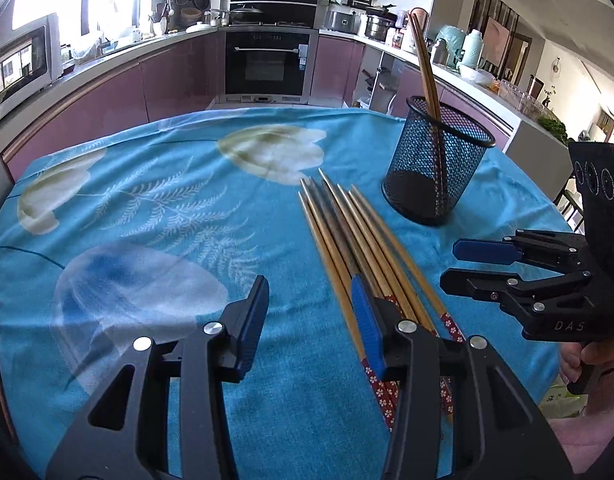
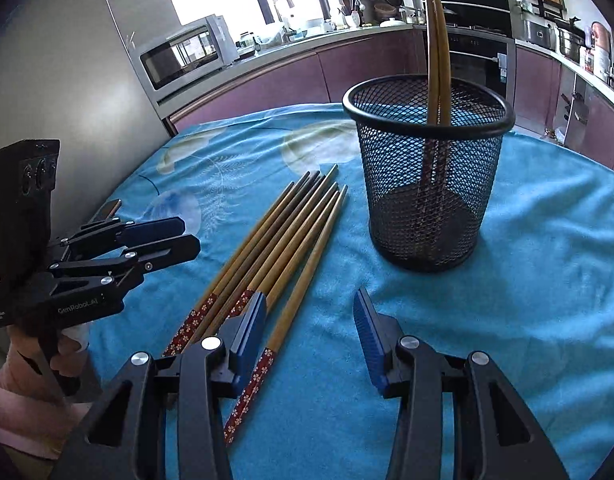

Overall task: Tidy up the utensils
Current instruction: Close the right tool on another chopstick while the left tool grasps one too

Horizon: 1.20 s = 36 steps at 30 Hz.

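Blue cloth [image 1: 155, 208] with pale flower and fern prints covers the table; everything of interest sits on it.

Loose chopsticks [image 1: 347, 236]: a bundle of wooden sticks lying flat, side by side, thin tips pointing away from me toward the kitchen counter, red flower-patterned handle ends toward me. I count roughly seven; some overlap, so the count is not certain.

Mesh cup [image 2: 427, 184]: black wire, round, standing upright on the cloth just beyond and to the right of the bundle, not touching it. Two chopsticks in the cup [image 2: 437, 48] stand leaning against its rim, patterned ends down.

My left gripper [image 1: 311, 320]: jaws spread, nothing pinched. Seen from the left wrist view, its right finger overlaps the handle ends of the bundle; whether it touches them I cannot tell. Its left finger is over bare cloth.

My right gripper [image 2: 311, 332]: jaws spread, nothing pinched. Its left finger overlaps the handle ends of the bundle; the outermost stick on that side lies in the gap between the fingers, pads clear of it. Mesh cup lies ahead and slightly right.

Both grippers sit side by side, near each other, pointing down at the cloth.

Background: microwave [image 2: 183, 56] and built-in oven [image 1: 267, 64] along purple cabinets.
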### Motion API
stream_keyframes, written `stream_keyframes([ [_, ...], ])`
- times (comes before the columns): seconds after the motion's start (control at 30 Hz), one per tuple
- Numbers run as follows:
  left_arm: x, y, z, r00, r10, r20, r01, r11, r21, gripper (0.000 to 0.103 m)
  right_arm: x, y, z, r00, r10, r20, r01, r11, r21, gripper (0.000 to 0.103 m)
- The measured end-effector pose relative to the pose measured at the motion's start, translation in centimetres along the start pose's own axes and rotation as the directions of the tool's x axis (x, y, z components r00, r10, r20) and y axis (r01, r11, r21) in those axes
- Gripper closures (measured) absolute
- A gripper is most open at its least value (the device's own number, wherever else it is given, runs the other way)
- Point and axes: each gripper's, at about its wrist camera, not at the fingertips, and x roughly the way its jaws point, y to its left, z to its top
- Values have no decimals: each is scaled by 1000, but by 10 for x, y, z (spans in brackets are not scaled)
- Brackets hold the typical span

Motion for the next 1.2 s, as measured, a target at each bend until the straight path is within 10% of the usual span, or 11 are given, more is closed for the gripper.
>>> stream_keyframes([
  [1.2,27,-11,1,996,41,-75,-37,998,57,64,20,10,5,989,-146,-22,144,988,-54,73],
])
